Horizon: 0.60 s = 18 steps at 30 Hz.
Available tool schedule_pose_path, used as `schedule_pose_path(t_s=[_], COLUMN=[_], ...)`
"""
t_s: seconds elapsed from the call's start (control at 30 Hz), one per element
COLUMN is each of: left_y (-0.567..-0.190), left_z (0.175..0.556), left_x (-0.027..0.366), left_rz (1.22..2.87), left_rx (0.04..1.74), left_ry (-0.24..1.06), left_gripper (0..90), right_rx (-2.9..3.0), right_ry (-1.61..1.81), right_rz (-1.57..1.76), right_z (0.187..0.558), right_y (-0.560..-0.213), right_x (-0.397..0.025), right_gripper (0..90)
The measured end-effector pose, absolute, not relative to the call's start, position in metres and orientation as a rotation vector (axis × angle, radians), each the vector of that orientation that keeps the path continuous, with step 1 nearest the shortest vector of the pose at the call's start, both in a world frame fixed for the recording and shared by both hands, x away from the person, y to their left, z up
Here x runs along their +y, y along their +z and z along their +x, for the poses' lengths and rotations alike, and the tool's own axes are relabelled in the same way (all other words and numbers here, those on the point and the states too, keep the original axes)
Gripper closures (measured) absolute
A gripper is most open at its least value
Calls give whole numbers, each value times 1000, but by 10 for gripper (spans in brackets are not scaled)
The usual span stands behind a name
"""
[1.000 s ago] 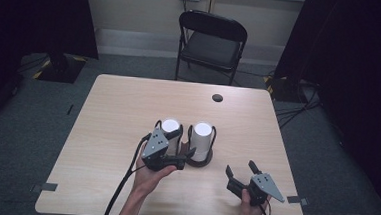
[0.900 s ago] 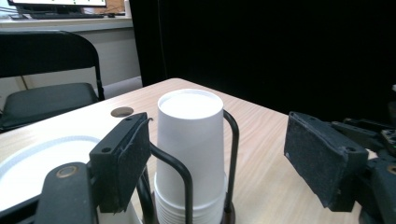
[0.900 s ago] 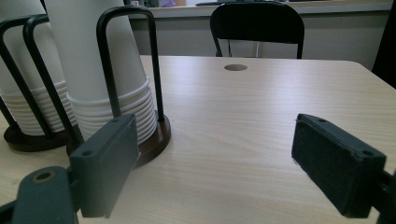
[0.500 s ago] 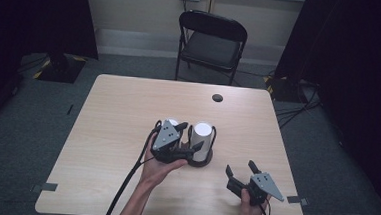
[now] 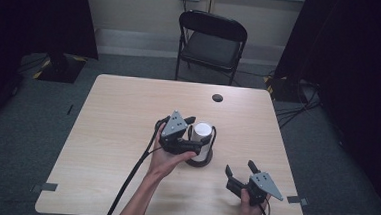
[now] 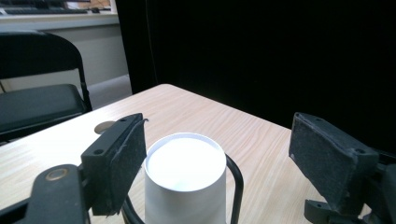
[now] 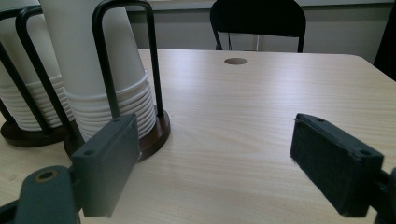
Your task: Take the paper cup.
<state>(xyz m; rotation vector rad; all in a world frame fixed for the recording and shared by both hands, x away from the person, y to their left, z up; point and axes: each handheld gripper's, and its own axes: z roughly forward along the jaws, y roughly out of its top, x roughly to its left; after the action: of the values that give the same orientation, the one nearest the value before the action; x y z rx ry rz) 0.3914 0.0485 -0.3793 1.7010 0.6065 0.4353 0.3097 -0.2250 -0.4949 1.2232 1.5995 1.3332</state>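
Left gripper (image 5: 191,133): has moved right in the last second, from the left stack to the right; jaws wide, straddling the top of the upside-down white paper cup stack (image 6: 183,179) (no contact visible).
Cups: in a black wire holder (image 7: 125,56), mid light wood table (image 5: 118,113).
Right gripper (image 5: 242,173): jaws wide, empty, near the table's front right.
Implication: likely lining up to pinch the top cup.

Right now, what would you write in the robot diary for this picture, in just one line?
left gripper: open, jaws around top of white cup stack | right gripper: open, holding nothing, resting near table edge | second cup stack alongside
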Motion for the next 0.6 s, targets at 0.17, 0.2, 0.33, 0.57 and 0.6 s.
schedule_pose_path(t_s=[0.17,0.2,0.33,0.57,0.6], left_y=[-383,-384,-386,-391,-392], left_z=[400,402,409,418,419], left_x=[44,43,39,36,35], left_rz=[1720,1725,1750,1785,1798], left_rx=[619,618,626,648,647], left_ry=[425,423,428,437,444], left_gripper=[206,206,224,247,249], right_rx=[1622,1622,1617,1614,1614], right_ry=[1314,1314,1322,1325,1326], right_rz=[1214,1214,1215,1216,1216], right_z=[311,311,310,310,310], right_y=[-495,-495,-495,-495,-495], right_x=[-223,-223,-223,-224,-224], right_gripper=[149,149,149,151,151])
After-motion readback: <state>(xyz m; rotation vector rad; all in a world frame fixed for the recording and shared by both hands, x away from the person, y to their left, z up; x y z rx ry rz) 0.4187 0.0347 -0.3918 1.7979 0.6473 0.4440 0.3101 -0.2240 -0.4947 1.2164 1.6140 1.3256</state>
